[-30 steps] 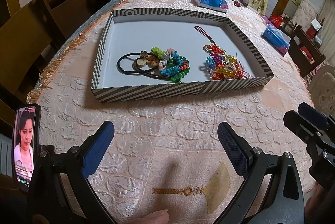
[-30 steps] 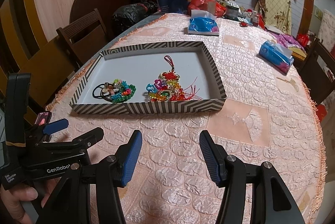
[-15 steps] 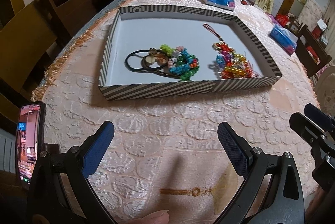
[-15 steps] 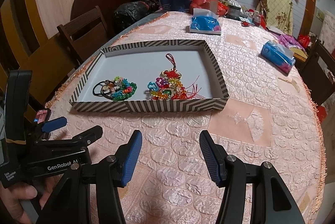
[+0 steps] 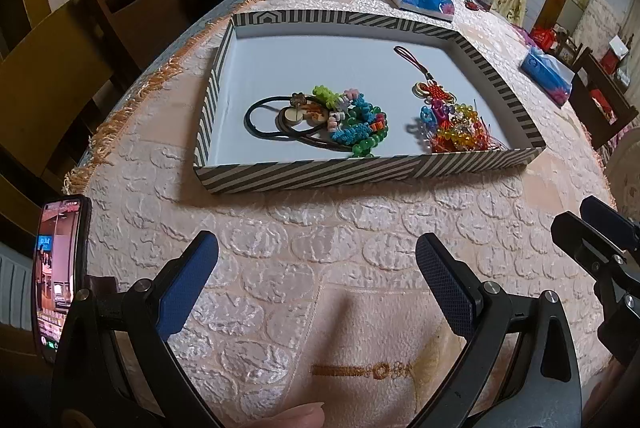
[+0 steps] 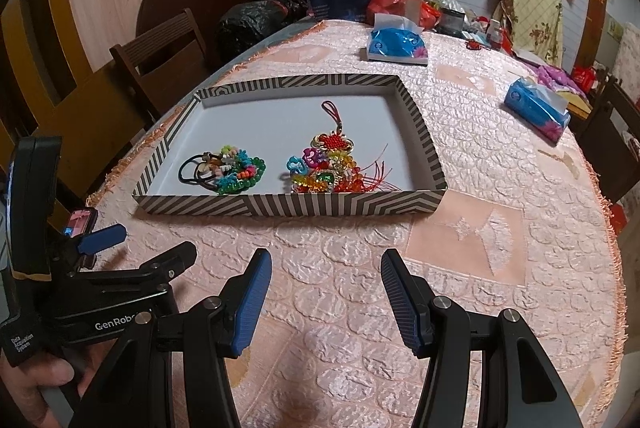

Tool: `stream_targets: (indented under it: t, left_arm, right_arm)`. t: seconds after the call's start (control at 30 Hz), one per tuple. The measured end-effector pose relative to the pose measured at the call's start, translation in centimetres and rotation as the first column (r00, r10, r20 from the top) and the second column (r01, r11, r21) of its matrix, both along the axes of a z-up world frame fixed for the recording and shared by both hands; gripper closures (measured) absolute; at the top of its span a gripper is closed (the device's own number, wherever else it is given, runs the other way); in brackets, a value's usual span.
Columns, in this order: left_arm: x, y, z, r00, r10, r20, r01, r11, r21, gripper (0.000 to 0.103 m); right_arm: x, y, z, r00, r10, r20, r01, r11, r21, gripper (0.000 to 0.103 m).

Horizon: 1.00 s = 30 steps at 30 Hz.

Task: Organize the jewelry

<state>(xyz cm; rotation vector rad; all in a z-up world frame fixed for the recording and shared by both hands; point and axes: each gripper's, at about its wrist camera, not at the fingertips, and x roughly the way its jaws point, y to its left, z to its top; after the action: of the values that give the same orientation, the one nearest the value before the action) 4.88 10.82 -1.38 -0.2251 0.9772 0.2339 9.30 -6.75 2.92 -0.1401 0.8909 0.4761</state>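
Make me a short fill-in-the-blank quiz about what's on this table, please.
1. The jewelry lies inside a striped ____.
2. The black hair ties lie to the ____ of the red knot charm in both views.
3. Both tongs, left and right, hold ____.
4. Two blue tissue packs lie ____ the tray.

Answers: tray; left; nothing; outside

tray [image 5: 360, 175] on table [image 5: 320, 240] | in tray: hair ties [image 5: 272, 120] left, touching bead bracelets [image 5: 356, 126]; tassel charm [image 5: 448, 120] right, apart | tissue packs [image 6: 396, 44] behind tray | chairs [image 6: 160, 60] left of table
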Motion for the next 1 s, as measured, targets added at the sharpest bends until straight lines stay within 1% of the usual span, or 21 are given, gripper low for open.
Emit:
stream_targets:
  t: [0.67,1.0]
  left_arm:
    - [-0.05,-0.34,0.25,1.0,-0.006,0.005,0.006,1.0,0.016,0.004]
    - [-0.11,-0.41,0.43,1.0,-0.014,0.008,0.014,1.0,0.007,0.004]
  right_arm:
    - [0.02,0.09,0.26,1.0,0.007,0.005,-0.007,1.0,-0.006,0.048]
    - [0.08,0.54,0.39,1.0,0.009,0.005,-0.009,1.0,-0.011,0.048]
